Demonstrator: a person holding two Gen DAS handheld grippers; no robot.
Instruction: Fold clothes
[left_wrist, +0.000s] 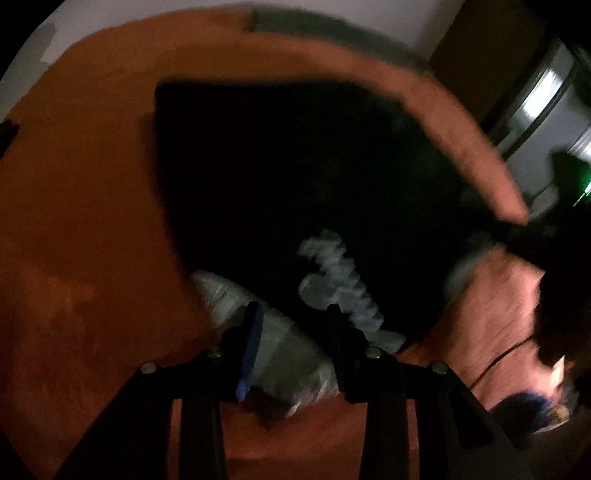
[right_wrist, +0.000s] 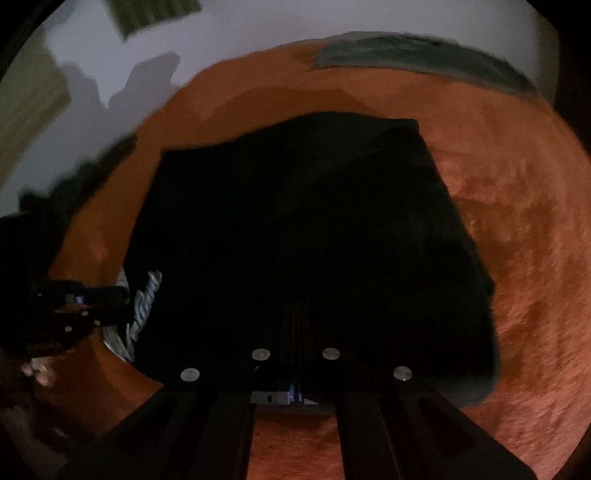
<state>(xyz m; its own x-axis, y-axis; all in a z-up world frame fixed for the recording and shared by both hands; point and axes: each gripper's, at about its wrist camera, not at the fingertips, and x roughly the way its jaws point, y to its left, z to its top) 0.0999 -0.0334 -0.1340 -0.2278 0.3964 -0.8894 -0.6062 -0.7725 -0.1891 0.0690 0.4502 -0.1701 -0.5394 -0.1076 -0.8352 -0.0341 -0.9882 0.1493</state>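
A black garment (left_wrist: 295, 166) lies spread on an orange-brown bedspread (left_wrist: 81, 221). It has white lettering (left_wrist: 340, 284) and a pale grey inner layer (left_wrist: 288, 350). My left gripper (left_wrist: 295, 317) points down at its near corner. The grey layer fills the gap between the two fingers, which are shut on it. In the right wrist view the same garment (right_wrist: 295, 221) covers the middle. My right gripper (right_wrist: 295, 314) has its fingers pressed together on the fabric's near side, though dark on dark hides the pinch itself. The left gripper (right_wrist: 85, 302) shows at the left by the lettering (right_wrist: 144, 306).
A grey-green cloth (right_wrist: 424, 59) lies along the bedspread's far edge under a white wall (right_wrist: 258, 29). Bare bedspread (right_wrist: 517, 240) stretches to the right of the garment. A shiny metal door or cabinet (left_wrist: 546, 96) stands beyond the bed's right side.
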